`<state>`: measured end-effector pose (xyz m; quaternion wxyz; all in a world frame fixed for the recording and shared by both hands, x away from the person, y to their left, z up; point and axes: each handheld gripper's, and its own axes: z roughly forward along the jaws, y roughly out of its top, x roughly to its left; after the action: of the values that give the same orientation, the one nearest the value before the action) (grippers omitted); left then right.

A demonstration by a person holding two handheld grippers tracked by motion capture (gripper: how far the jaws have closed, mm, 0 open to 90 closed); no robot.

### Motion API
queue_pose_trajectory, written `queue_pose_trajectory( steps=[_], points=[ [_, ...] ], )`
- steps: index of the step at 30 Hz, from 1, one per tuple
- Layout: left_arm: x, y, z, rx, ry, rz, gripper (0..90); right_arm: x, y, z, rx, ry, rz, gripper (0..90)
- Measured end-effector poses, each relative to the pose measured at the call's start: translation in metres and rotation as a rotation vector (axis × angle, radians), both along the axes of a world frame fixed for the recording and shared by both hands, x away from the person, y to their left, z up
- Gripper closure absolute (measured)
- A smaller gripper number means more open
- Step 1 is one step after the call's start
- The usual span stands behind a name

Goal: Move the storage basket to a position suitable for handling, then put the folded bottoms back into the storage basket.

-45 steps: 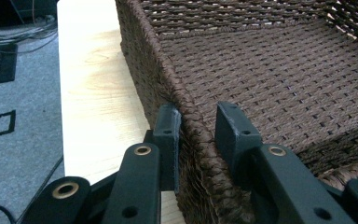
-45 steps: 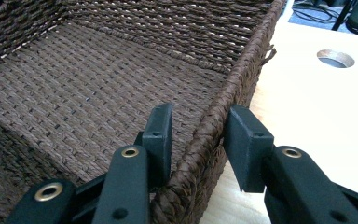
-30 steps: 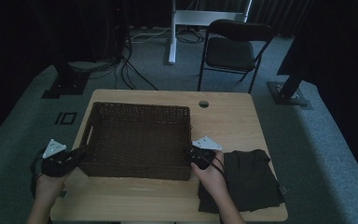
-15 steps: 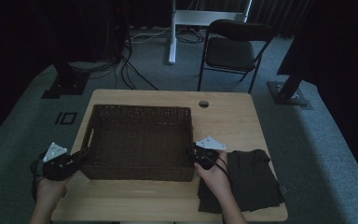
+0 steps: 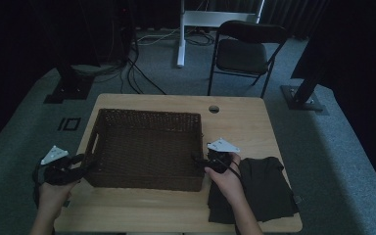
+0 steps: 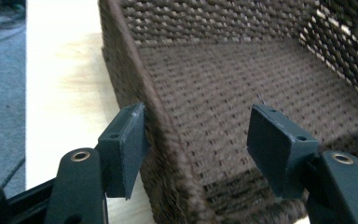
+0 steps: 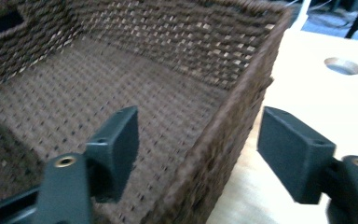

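Left gripper [image 5: 81, 164] and right gripper [image 5: 201, 164] both just opened, jaws apart, each straddling an end wall of the basket [image 5: 147, 147] without pressing it. Hands low at the table's [image 5: 254, 122] near edge, grippers pointing inward at the basket ends. Basket: dark brown woven wicker, rectangular, empty, mid-table, left of the dark cloth [image 5: 264, 188].
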<state>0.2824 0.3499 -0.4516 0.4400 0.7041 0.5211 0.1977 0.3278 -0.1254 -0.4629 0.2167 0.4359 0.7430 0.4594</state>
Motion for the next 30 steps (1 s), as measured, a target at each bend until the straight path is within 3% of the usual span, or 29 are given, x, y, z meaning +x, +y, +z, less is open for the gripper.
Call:
queue_pose_trajectory(
  steps=[1, 5, 8, 13, 18, 30],
  points=[
    [0.0, 0.001, 0.001, -0.001, 0.004, -0.001, 31.4, 0.001, -0.001, 0.0, 0.0, 0.003, -0.003, 19.6],
    [0.0, -0.002, 0.005, 0.012, 0.02, -0.016, 25.4, 0.002, 0.0, 0.001, -0.021, -0.006, -0.012, 15.2],
    [0.0, -0.003, 0.007, 0.013, 0.035, 0.008, 16.3, -0.001, 0.003, 0.004, -0.055, -0.059, -0.008, 13.1],
    [0.0, -0.006, 0.013, 0.03, 0.013, -0.027, 15.9, -0.005, 0.008, 0.012, -0.054, -0.057, 0.042, 12.2],
    [-0.001, -0.014, 0.019, 0.046, -0.009, -0.061, 16.1, -0.005, 0.005, 0.018, -0.032, -0.067, 0.032, 12.2],
    [0.0, -0.04, 0.031, 0.038, -0.051, -0.123, 16.6, -0.007, -0.016, 0.03, -0.017, -0.097, -0.001, 12.4]
  ],
)
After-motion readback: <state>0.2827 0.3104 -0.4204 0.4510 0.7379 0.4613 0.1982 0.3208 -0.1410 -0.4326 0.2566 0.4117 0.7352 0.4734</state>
